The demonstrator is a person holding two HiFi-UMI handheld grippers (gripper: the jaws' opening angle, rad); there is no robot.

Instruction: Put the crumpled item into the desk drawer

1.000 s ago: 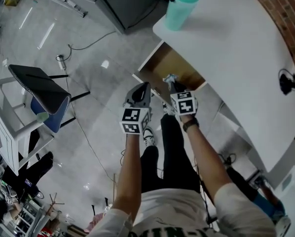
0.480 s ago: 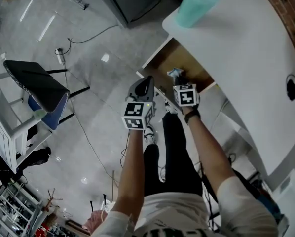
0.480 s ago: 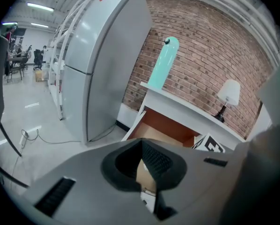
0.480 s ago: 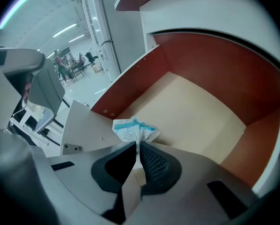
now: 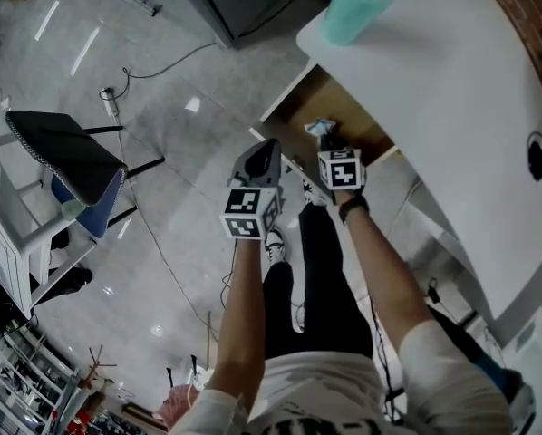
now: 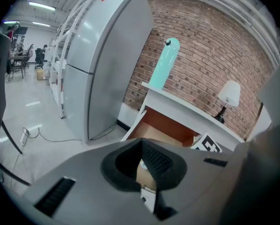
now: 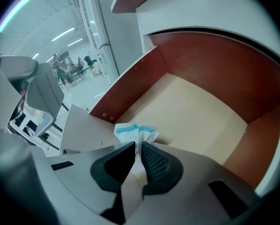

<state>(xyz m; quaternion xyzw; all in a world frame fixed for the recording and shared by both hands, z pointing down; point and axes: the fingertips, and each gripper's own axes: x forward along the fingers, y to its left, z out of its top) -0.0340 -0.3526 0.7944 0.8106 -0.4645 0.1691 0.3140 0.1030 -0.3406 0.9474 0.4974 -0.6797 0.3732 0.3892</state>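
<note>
The crumpled item, white paper with blue print, sticks out between the pads of my right gripper. Its jaws are opening slightly, but the pads still pinch the paper. The gripper holds it above the front part of the open desk drawer, whose pale wooden floor is bare. In the head view the crumpled item and right gripper hang over the drawer under the white desk. My left gripper is shut and holds nothing, just left of the drawer's front.
A teal bottle stands on the desk's far corner, and a small black object sits at its right. A grey fridge stands left of the desk. A black chair and cables lie on the floor at left.
The right gripper with the crumpled item has edged a little farther over the drawer. The left gripper has hardly moved.
</note>
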